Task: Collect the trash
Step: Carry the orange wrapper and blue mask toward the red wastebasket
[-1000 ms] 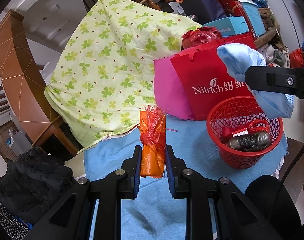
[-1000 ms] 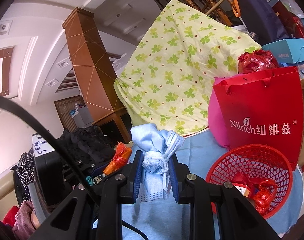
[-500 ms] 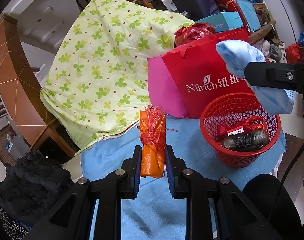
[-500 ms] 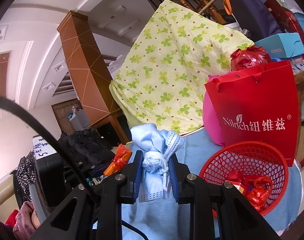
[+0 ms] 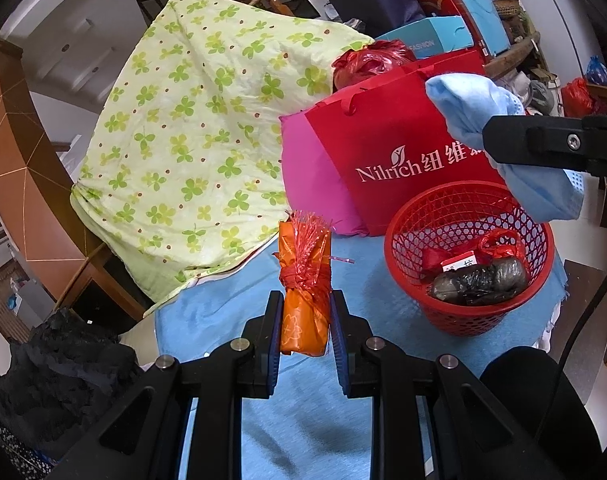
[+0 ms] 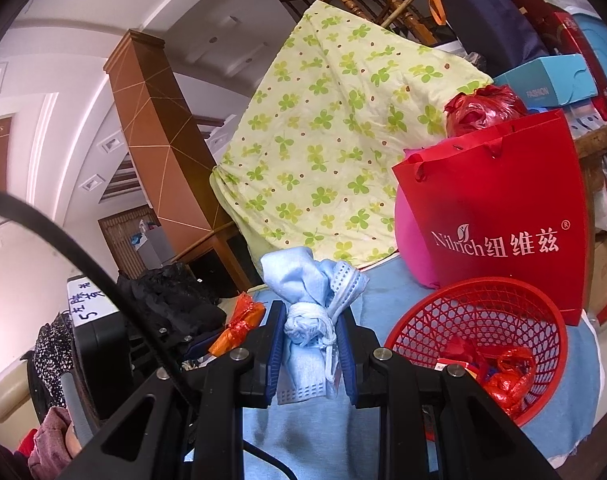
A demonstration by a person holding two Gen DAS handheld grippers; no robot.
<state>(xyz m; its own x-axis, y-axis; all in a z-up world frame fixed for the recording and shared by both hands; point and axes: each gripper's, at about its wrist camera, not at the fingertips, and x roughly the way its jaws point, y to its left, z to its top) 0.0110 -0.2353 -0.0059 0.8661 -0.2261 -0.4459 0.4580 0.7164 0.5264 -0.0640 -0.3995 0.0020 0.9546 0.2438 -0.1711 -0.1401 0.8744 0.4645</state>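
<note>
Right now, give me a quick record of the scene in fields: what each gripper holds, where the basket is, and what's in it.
left gripper: shut on orange packet tied with red ribbon
right gripper: shut on light blue cloth bundle
red basket: upright on blue table cover, right of the left gripper
basket contents: black bag, red bag, a small box
behind basket: red Nilrich bag, touching or apart unclear
</note>
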